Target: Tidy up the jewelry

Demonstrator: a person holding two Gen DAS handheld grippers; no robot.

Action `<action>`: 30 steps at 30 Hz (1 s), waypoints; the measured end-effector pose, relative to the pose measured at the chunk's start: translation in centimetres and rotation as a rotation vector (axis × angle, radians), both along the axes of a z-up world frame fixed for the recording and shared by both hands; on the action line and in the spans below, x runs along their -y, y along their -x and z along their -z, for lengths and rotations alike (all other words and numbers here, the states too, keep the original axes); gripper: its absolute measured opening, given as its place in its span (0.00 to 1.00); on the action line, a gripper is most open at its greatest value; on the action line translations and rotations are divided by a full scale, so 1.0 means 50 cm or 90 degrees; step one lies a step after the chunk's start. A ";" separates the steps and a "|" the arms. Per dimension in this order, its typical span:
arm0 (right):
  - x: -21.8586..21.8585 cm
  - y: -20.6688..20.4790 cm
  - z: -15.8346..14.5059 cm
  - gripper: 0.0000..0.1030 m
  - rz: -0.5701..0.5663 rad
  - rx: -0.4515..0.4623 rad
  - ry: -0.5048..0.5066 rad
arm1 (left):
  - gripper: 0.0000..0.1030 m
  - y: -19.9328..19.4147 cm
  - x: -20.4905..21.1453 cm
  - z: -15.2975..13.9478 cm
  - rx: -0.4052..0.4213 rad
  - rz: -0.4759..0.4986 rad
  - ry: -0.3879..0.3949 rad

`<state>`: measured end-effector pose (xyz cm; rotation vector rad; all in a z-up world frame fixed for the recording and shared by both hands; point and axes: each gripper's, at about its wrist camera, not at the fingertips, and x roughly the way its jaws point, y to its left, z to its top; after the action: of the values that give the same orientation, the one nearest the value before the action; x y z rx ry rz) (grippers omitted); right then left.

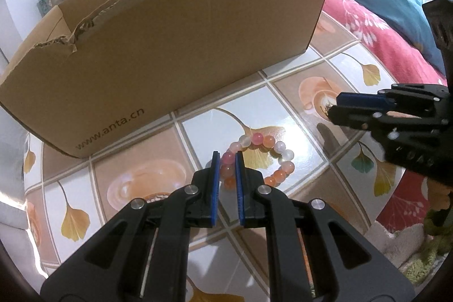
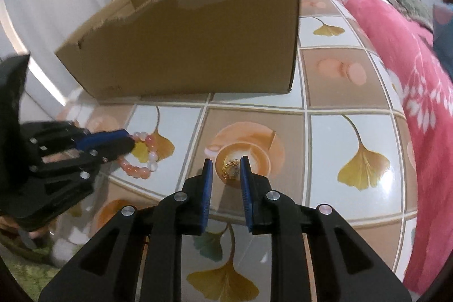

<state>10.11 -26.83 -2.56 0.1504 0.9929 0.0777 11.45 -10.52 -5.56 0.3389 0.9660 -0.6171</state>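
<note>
Your left gripper (image 1: 227, 157) has its blue fingers (image 1: 215, 174) drawn close together around one side of the bead bracelet (image 1: 256, 160), with a few pink beads showing in the narrow gap between them. Whether the pads actually press on the beads you cannot tell from either view. The bracelet lies flat on the table (image 1: 283, 92), its far side resting over a yellow ginkgo leaf print, free of the fingers.

Your right gripper (image 2: 226, 160) holds its fingers (image 2: 208, 177) a little apart, with nothing gripped. Between their tips, down on the table, sits a small gold chain piece (image 2: 230, 170), lying on the printed coffee cup picture; the pads do not touch it.

In the right wrist view the left gripper (image 2: 124, 140) reaches in from the left edge, its tips at the bracelet (image 2: 141, 157). In the left wrist view the right gripper (image 1: 335, 105) comes in from the right, well apart from the bracelet.

Beyond both stands an open cardboard box (image 1: 175, 41) with a torn top edge, set on the table behind the jewelry. A pink floral blanket (image 1: 376, 33) lies past the table's right edge.
</note>
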 end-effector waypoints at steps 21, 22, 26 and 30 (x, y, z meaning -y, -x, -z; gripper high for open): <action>0.000 0.001 0.005 0.02 0.021 0.000 0.005 | 0.09 -0.008 0.005 -0.004 -0.010 -0.013 -0.008; 0.001 0.001 0.004 0.02 0.021 0.001 0.001 | 0.09 -0.008 0.004 -0.004 -0.011 -0.013 -0.007; 0.001 0.002 -0.006 0.02 0.022 0.009 -0.001 | 0.09 -0.009 0.004 -0.005 -0.013 -0.014 -0.005; 0.001 0.003 -0.016 0.02 0.027 0.022 0.004 | 0.09 -0.009 0.003 -0.005 -0.012 -0.013 -0.005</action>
<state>9.98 -26.89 -1.76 0.1639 0.9546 0.0381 11.91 -10.67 -5.29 0.3304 0.9888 -0.5990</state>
